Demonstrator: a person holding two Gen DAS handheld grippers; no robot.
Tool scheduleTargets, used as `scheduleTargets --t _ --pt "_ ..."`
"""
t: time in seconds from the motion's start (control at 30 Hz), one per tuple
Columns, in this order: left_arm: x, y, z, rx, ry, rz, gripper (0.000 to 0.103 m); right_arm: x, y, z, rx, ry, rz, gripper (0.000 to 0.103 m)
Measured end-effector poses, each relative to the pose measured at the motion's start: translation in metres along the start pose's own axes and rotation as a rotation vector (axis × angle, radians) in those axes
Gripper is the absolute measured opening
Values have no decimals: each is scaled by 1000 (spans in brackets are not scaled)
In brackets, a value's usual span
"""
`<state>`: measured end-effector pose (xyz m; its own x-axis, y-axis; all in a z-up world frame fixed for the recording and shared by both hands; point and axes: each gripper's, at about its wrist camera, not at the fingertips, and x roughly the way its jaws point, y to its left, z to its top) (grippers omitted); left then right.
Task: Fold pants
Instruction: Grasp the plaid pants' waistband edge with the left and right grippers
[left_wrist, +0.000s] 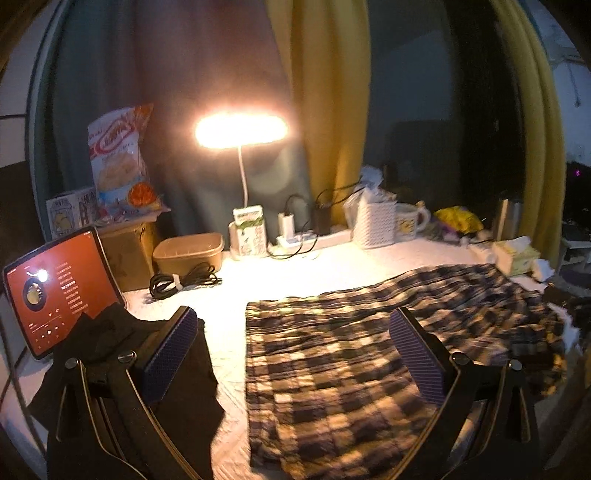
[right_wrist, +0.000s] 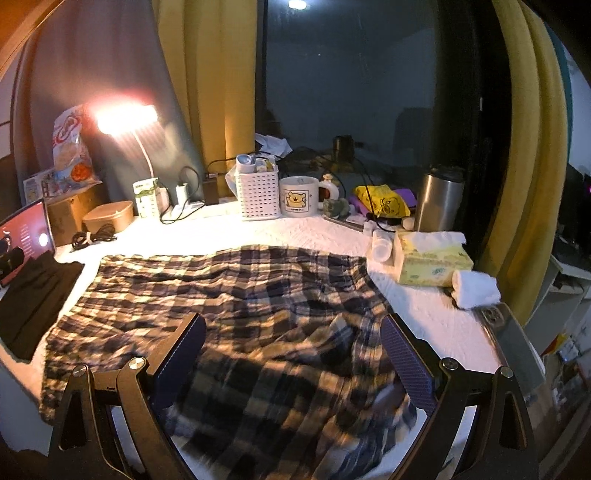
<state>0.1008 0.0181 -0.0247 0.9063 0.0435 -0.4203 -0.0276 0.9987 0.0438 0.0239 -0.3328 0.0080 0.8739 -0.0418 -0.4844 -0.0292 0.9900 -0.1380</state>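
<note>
The plaid pants (right_wrist: 229, 295), checked in black, cream and tan, lie spread across the white tabletop (right_wrist: 436, 317). Their left part lies fairly flat with a straight left edge; the near right part is rumpled and bunched, spilling toward the near edge.

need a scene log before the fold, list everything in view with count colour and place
plaid pants: 1, dark and cream check, spread mid table
black garment: 1, black, left of pants
tablet: 1, red screen, far left
lamp: 1, white, lit, back left
coiled cable: 1, black, by tub
tub: 1, tan, back left
basket: 1, white, back centre
mug: 1, white, beside basket
flask: 1, steel, back right
tissue box: 1, yellow, right
left gripper: open, above pants
right gripper: open, above pants
</note>
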Motion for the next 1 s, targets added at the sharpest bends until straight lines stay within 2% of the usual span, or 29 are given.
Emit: scheduleTargets --t 0.23,0.5,0.57,0.6,0.67,0.73,0.87,0.93,1.0 --pt "75 20 11 -3 129 18 102 48 -33 30 -24 37 -21 96" --pt "168 31 13 -38 290 -50 102 116 -80 63 13 122 16 96" --pt "191 34 12 -50 340 -68 98 134 -88 68 21 146 43 96" --pt "201 35 11 -49 362 -66 93 142 -92 71 26 159 54 95" --pt "219 36 7 -36 410 -67 93 160 -95 74 19 200 77 83" --pt "232 36 4 -23 449 -79 93 181 -95 75 -10 257 120 83" --pt "249 35 -7 2 508 -80 93 220 -88 67 -79 378 123 83" --pt "257 32 -16 4 556 -83 93 232 -87 64 -94 408 117 83" --pt "254 31 -18 -5 535 -82 89 242 -85 64 -112 430 121 83"
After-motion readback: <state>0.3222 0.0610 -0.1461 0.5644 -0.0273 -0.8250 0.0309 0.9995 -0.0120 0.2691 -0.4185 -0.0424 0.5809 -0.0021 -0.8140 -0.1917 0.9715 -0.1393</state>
